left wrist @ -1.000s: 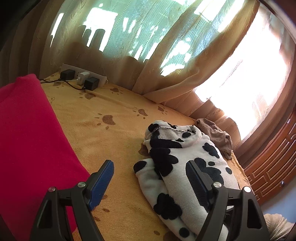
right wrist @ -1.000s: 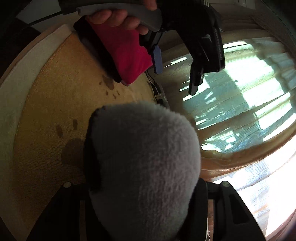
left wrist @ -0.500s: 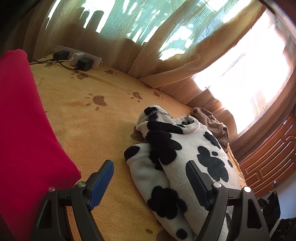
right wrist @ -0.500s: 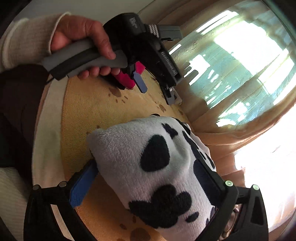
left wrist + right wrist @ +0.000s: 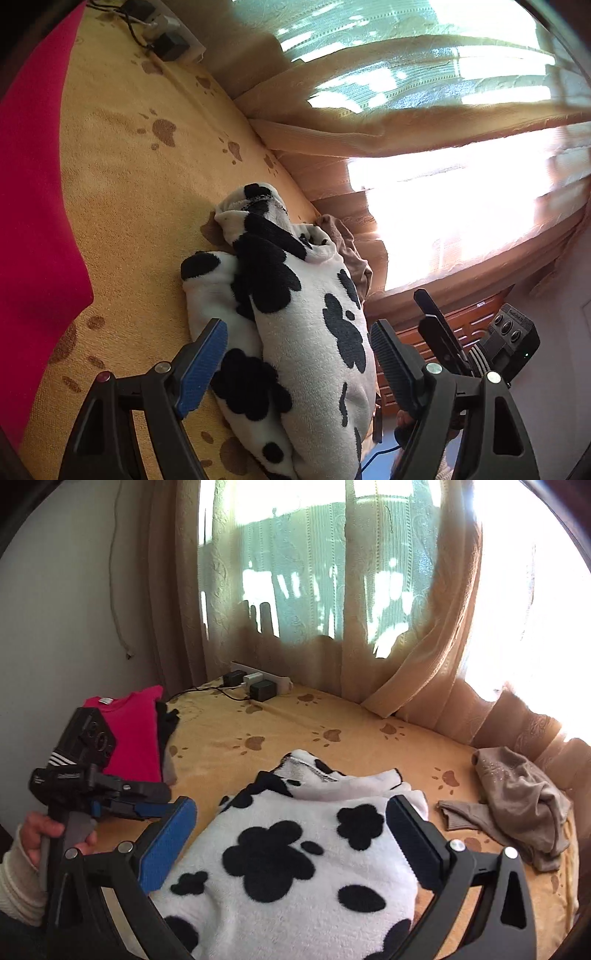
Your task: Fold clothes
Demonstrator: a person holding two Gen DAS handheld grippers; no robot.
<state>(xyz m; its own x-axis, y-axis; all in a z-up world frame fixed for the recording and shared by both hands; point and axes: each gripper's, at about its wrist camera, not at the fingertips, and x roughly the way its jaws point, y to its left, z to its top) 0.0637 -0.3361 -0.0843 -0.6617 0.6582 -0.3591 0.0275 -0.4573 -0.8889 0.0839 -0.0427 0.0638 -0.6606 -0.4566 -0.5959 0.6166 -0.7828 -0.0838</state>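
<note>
A white fleece garment with black spots (image 5: 295, 314) lies bunched on the yellow paw-print bedspread (image 5: 129, 184). It fills the bottom of the right wrist view (image 5: 303, 856). My left gripper (image 5: 299, 362) is open, its jaws on either side of the garment's near end, not closed on it. My right gripper (image 5: 291, 838) is open too, its fingers wide on either side of the fleece. The left gripper also shows at the left of the right wrist view (image 5: 125, 805), held in a hand.
A folded red garment (image 5: 129, 734) lies at the bed's left with dark clothes beside it. A crumpled beige garment (image 5: 517, 801) lies at the right. A power strip with chargers (image 5: 258, 685) sits by the curtains (image 5: 388, 609). A wooden cabinet (image 5: 461, 332) stands beyond the bed.
My right gripper has let go of the fleece, opened and pulled back, and the garment has dropped onto the bed. My left gripper has rolled and moved closer over the garment.
</note>
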